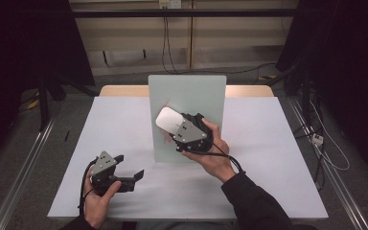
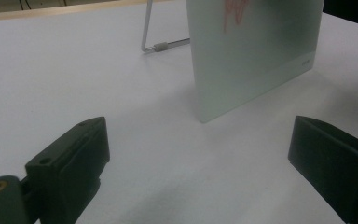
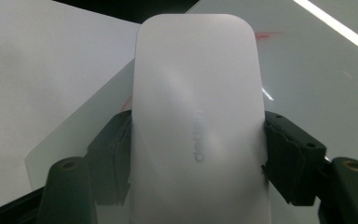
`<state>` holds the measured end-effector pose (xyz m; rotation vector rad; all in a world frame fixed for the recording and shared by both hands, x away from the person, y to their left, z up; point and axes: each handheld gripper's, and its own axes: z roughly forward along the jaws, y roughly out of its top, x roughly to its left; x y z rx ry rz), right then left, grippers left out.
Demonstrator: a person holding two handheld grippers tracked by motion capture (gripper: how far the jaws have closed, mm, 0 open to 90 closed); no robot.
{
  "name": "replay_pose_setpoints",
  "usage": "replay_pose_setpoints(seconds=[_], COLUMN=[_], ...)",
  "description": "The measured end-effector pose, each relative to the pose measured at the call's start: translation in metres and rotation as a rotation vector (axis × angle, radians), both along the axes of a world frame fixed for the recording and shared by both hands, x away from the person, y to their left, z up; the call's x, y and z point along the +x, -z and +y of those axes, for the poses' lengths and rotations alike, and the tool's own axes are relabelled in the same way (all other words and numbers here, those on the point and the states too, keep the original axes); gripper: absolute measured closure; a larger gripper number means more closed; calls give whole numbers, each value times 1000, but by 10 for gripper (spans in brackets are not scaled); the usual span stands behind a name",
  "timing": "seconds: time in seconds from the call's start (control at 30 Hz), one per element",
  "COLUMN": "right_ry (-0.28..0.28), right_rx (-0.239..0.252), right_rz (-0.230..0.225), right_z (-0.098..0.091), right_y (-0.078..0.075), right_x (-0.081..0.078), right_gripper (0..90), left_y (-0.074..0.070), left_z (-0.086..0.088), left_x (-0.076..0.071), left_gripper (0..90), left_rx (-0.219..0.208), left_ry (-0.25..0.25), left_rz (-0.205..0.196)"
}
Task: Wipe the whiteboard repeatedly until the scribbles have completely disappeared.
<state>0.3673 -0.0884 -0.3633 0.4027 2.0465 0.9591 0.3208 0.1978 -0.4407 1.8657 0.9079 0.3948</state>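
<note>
A: Where was the eraser (image 1: 168, 119)?

B: Between the jaws of the right gripper (image 1: 179, 125), held up off the table (image 1: 268, 143). It was a white, rounded block, pressed against the face of the board (image 1: 201, 96) or just in front of it; I couldn't tell whether it touched.

A: How did it sit in the jaws?

B: In the right gripper view the eraser (image 3: 198, 116) ran lengthwise up from the bottom edge, one black jaw against each long side at its lower half. Its rounded far end stuck out well past the jaw tips. There was faint grey lettering on its top face, too soft to read.

A: So that gripper was clamped?

B: Yes, closed onto the eraser, with the person's right hand (image 1: 215, 153) wrapped around the gripper body and a dark sleeve (image 1: 254, 201) behind it.

A: And the board?

B: A pale green-grey panel standing upright near the table's middle, leaning on a wire stand (image 2: 161, 45) at its back. Red scribbles (image 2: 235, 11) showed near its top in the left gripper view, and a thin red streak (image 3: 268, 34) beyond the eraser in the right gripper view.

A: The other gripper?

B: The left gripper (image 1: 124, 175) was low at the near left of the table, in the left hand (image 1: 98, 201), well apart from the board. Its jaws stood wide with nothing between them, pointing toward the board's lower corner.
</note>
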Motion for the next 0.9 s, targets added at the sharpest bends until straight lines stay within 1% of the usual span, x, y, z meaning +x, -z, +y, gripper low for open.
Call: replay_pose_setpoints(seconds=[0.1, 0.2, 0.23, 0.47, 0.77, 0.9], right_ry=[-6, -6, -7, 11, 48, 65], right_rx=[4, 4, -1, 16, 47, 50], right_rz=[16, 19, 17, -1, -29, -37], right_z=[2, 3, 3, 4, -1, 0], right_y=[2, 1, 0, -12, -29, -32], right_x=[-1, 0, 0, 6, 12, 13], right_gripper=[318, 318, 318, 318, 318, 318], left_y=[0, 0, 0, 0, 0, 0], left_z=[0, 0, 0, -1, 0, -1], left_x=[0, 0, 0, 0, 0, 0], left_gripper=[51, 51, 51, 51, 51, 51], left_rx=[0, 0, 0, 2, 4, 7], left_ry=[-1, -1, -1, 4, 5, 8], left_rz=[0, 0, 0, -1, 0, 0])
